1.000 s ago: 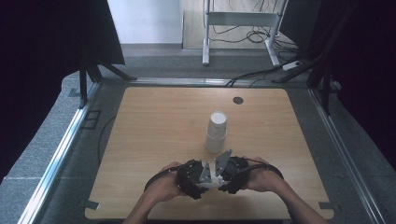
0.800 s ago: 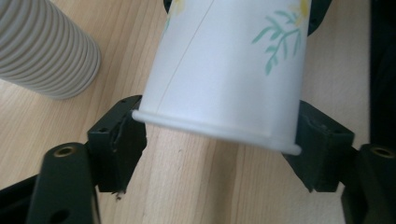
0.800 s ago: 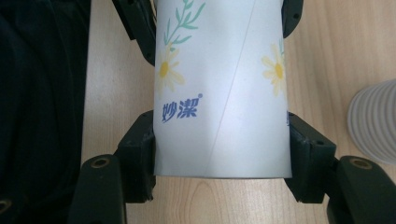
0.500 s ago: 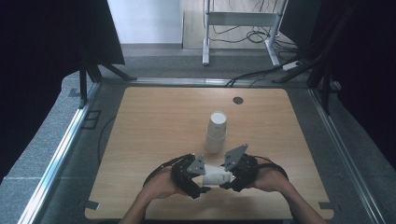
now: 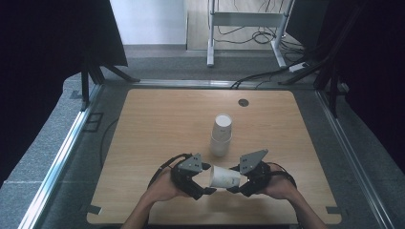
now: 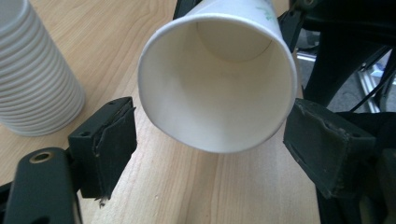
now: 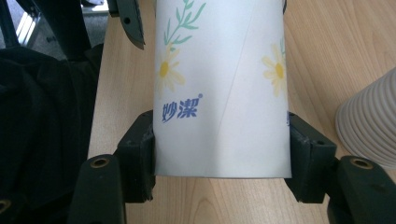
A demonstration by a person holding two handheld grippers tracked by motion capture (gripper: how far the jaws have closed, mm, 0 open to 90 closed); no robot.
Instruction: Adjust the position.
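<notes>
At the table's 6 o'clock edge, my right gripper [image 5: 237, 183] clamps the base end of a white paper cup w/ daisy print [image 5: 225, 177], held on its side above the light wooden table [image 5: 157, 124]. My left gripper [image 5: 206, 179], at the cup's 9 o'clock, has just been opening: jaws spread either side of the rim, pads clear of it. Stack of white ribbed paper cups [image 5: 221, 134] stands at 12 o'clock, near.

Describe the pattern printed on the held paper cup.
Yellow daisies, green sprigs, on the white paper cup; right gripper view.
</notes>
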